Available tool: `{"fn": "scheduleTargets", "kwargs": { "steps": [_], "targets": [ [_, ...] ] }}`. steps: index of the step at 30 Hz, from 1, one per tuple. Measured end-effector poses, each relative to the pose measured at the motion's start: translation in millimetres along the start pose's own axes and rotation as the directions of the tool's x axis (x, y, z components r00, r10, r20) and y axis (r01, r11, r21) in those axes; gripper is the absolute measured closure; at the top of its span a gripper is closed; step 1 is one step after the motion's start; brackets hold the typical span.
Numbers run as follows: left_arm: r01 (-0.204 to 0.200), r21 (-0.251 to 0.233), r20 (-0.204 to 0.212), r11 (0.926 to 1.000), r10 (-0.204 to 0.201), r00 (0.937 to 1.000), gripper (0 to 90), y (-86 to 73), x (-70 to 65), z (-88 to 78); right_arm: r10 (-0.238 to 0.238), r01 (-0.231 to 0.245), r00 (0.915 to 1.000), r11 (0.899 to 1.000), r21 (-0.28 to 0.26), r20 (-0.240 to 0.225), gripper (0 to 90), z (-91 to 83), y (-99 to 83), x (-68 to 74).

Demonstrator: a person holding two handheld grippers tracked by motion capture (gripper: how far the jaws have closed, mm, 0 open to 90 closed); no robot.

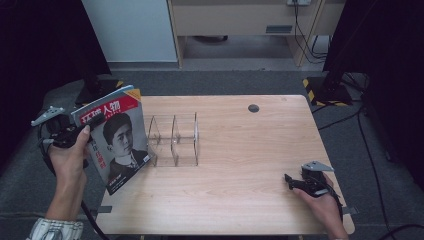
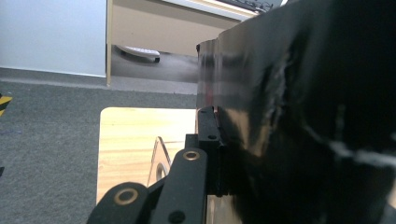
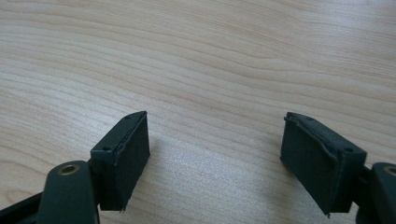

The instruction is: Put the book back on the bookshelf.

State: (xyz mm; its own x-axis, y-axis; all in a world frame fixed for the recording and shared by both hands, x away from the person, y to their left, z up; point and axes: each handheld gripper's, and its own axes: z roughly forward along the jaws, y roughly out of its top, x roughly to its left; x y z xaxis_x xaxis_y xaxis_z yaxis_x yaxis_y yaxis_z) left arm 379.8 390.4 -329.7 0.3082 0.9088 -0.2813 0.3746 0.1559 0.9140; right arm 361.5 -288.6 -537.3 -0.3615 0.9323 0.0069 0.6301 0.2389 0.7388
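A magazine (image 1: 116, 136) with a red title band and a portrait on its cover is held upright and tilted over the table's left edge. My left gripper (image 1: 81, 130) is shut on its left edge. In the left gripper view the magazine's glossy dark back (image 2: 299, 116) sits against the jaw, and my left gripper (image 2: 217, 128) clamps it. A clear acrylic divider rack (image 1: 175, 139) stands just right of the magazine, apart from it; one divider of the clear rack (image 2: 159, 161) shows past the jaw. My right gripper (image 1: 292, 182) rests near the front right, and my right gripper (image 3: 215, 158) stands open over bare wood.
The wooden table (image 1: 250, 150) has a small dark cable hole (image 1: 253, 108) at its back right. Grey carpet (image 2: 46, 140) surrounds the table. A pale cabinet (image 1: 235, 20) and black stands with cables (image 1: 330, 80) stand beyond the far edge.
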Motion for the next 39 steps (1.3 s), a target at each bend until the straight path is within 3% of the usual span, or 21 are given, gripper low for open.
{"fn": "scheduleTargets", "kwargs": {
  "steps": [7,16,22,27,39],
  "targets": [
    [0.013,-0.020,-0.016,0.9997,-0.013,0.9998,86.3,-0.7,-0.7,11.2,0.000,0.000,1.0000,1.000,0.000,0.000,23.9,0.0,0.0,0.0],
    [-0.017,-0.027,-0.051,0.9995,0.016,0.9986,86.3,-3.1,-10.1,23.5,0.002,-0.002,1.0000,1.000,-0.001,0.001,24.0,0.1,0.1,0.4],
    [-0.044,-0.036,-0.037,0.9984,0.042,0.9984,86.3,-3.1,-18.2,30.0,0.003,-0.003,1.0000,1.000,-0.001,0.000,23.9,0.1,0.1,0.5],
    [-0.036,-0.027,-0.036,0.9990,0.035,0.9988,86.3,-4.0,-21.7,34.0,0.002,-0.002,1.0000,1.000,-0.001,-0.001,23.9,0.1,0.1,0.5],
    [-0.057,-0.026,-0.086,0.9981,0.055,0.9948,86.3,-2.4,-24.6,37.6,0.001,-0.001,1.0000,1.000,-0.003,-0.001,24.0,0.3,0.0,0.6]
  ]
}}
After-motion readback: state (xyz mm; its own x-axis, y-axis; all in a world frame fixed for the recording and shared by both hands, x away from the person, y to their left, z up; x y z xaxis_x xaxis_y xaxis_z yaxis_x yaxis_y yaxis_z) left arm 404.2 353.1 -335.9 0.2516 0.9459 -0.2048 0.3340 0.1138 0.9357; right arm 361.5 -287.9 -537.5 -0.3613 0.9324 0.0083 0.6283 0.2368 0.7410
